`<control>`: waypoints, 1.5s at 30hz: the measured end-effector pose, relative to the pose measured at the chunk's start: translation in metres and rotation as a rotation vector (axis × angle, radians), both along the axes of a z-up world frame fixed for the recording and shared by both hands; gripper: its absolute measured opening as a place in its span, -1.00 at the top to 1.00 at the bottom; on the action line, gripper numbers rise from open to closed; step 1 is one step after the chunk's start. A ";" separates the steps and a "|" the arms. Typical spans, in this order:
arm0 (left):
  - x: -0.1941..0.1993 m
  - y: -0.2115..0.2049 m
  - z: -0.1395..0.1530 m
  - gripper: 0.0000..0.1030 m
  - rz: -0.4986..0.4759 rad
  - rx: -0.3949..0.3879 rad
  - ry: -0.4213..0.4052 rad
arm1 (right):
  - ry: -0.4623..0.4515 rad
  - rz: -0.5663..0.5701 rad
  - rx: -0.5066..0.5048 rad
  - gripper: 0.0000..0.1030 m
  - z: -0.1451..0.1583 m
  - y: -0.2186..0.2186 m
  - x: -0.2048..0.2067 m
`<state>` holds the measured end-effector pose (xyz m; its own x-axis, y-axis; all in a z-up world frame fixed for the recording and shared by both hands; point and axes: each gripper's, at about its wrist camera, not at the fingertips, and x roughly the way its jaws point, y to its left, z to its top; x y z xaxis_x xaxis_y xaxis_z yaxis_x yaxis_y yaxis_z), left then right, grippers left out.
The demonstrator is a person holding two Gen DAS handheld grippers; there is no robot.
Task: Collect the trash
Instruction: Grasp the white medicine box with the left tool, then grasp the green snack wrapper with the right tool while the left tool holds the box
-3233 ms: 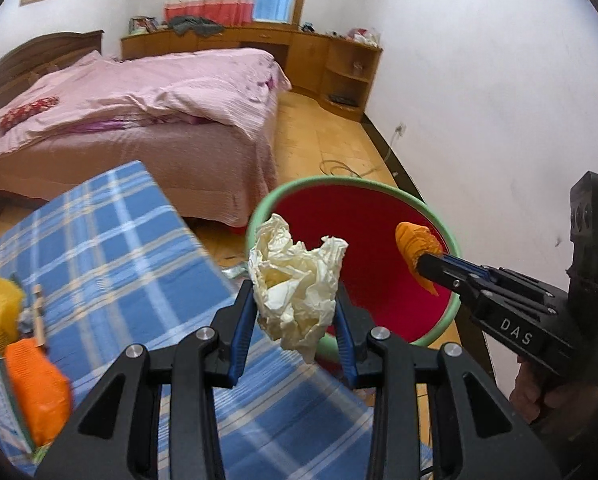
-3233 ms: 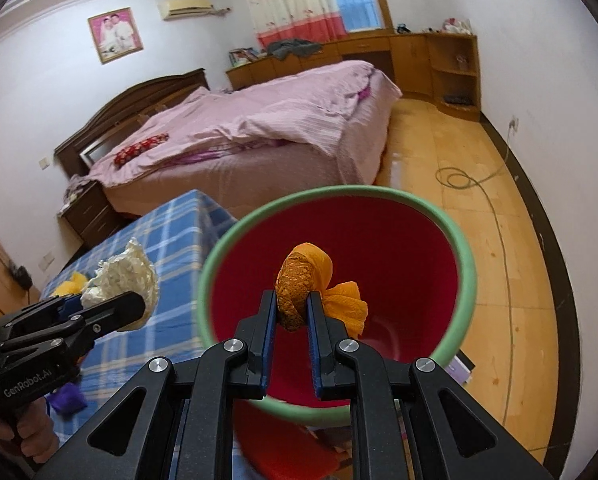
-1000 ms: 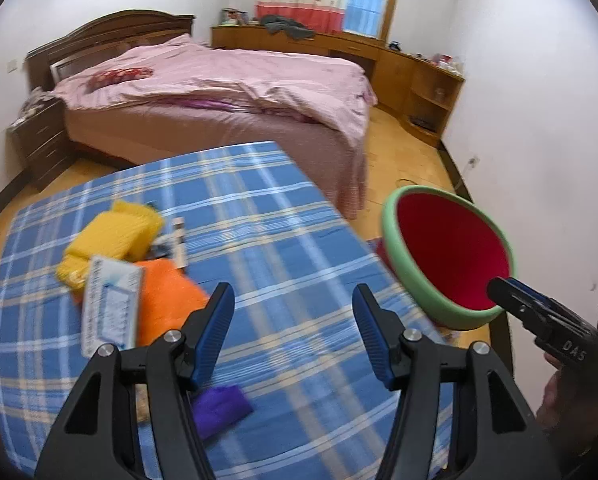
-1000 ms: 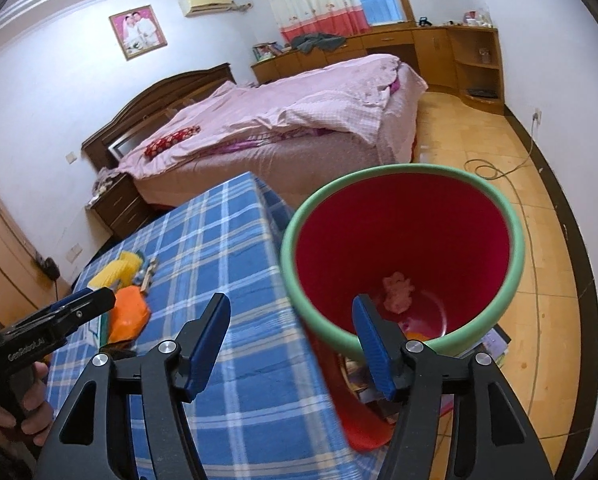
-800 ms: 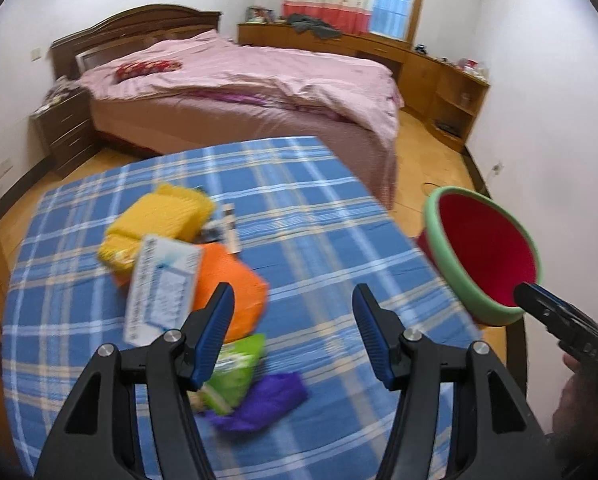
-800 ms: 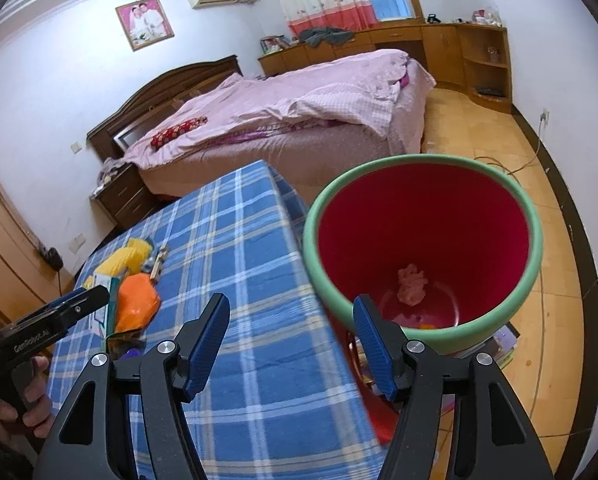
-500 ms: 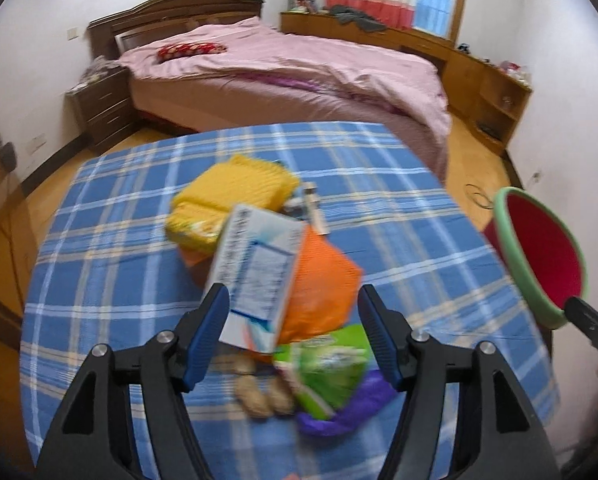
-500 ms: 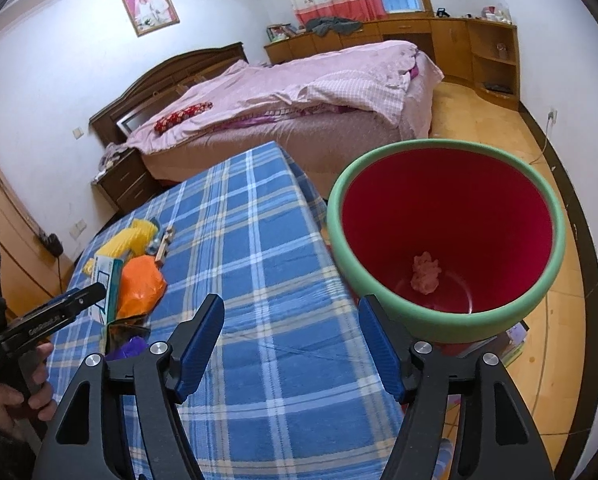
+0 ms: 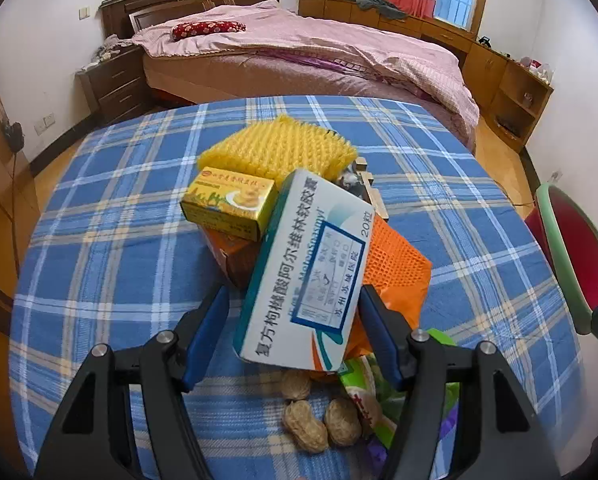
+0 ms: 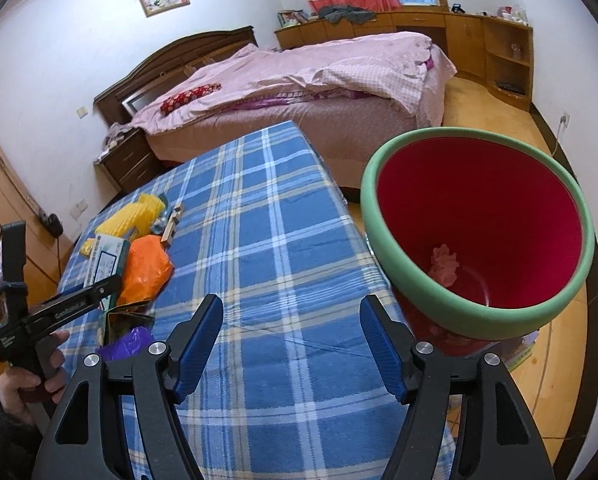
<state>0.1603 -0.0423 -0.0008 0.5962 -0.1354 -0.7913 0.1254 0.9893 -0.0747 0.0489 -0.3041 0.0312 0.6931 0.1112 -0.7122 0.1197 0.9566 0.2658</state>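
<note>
While the left gripper [image 9: 293, 332] hangs low over the heap of trash, its left wrist view shows the jaws standing wide, having just been opening, with the near end of a white and teal medicine box [image 9: 305, 268] between the blue pads; a gap shows on the left side, and on the right the pad sits just beside the box edge, so whether it touches cannot be told. The box lies tilted on top of an orange mesh bag [image 9: 395, 264]. Left of it a small yellow box [image 9: 229, 202] rests on an orange carton [image 9: 235, 258], and a yellow foam net [image 9: 277, 146] lies farther off. Three peanuts [image 9: 319, 412] and a green snack wrapper [image 9: 363, 388] lie nearest, all on the blue plaid tablecloth [image 9: 111, 240]. The red bin with a green rim [image 9: 571, 252] shows at the right edge.

In the right wrist view, the right gripper [image 10: 291, 336] is also spread wide, its jaws having just been opening, with nothing between them but tablecloth. The bin stands just off the table's right side, its mouth tipped toward the camera, a crumpled pale wad [image 10: 445, 262] in its bottom. At the left, a hand [image 10: 31, 380] holds the other tool over the heap, beside a purple wrapper [image 10: 127, 342].
</note>
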 end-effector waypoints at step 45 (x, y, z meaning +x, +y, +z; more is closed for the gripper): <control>-0.080 0.111 0.013 -0.14 0.185 -0.163 -0.053 | 0.064 0.368 -0.057 -0.51 -0.012 0.160 0.042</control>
<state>0.0800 0.0683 0.0122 0.6632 -0.1433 -0.7346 -0.0490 0.9711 -0.2337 0.0912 -0.1441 0.0191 0.5682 0.3040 -0.7647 -0.2206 0.9515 0.2144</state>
